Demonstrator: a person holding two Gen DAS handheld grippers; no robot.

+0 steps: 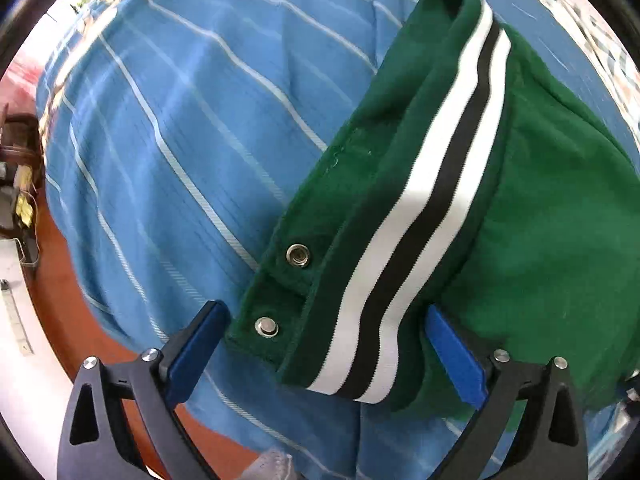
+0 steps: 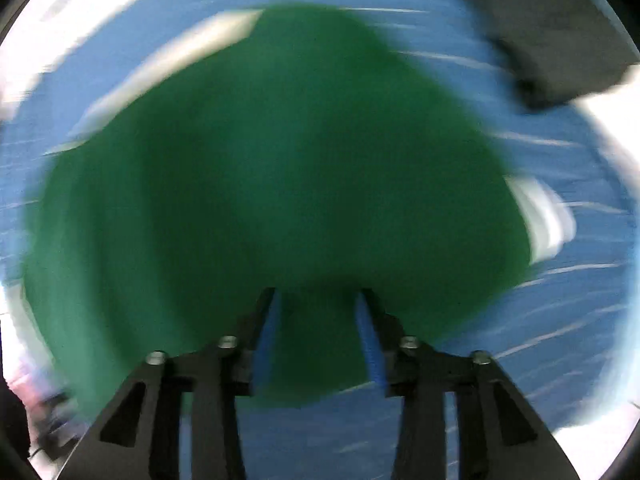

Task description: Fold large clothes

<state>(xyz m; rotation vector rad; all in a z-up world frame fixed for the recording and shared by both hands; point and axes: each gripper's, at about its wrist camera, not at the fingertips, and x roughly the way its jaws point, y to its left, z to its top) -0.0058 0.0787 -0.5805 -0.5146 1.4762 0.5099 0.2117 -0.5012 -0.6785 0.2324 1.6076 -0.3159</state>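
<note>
left gripper (image 1: 326,354) jaws wide apart, straddling striped hem (image 1: 404,248) of green jacket (image 1: 560,240), pads not pressing, likely lining up a grab | 2 snaps (image 1: 298,255) at hem corner | 1 jacket lay on blue striped sheet (image 1: 168,128) | right gripper (image 2: 318,334) part-closed over green cloth, blurred, grip unclear

You see a matt, fleecy green cloth jacket (image 1: 560,220), its ribbed knit striped hem band (image 1: 432,200), shiny metal snaps (image 1: 298,256) at seven o'clock, a woven blue striped sheet (image 1: 180,140) beneath.
</note>
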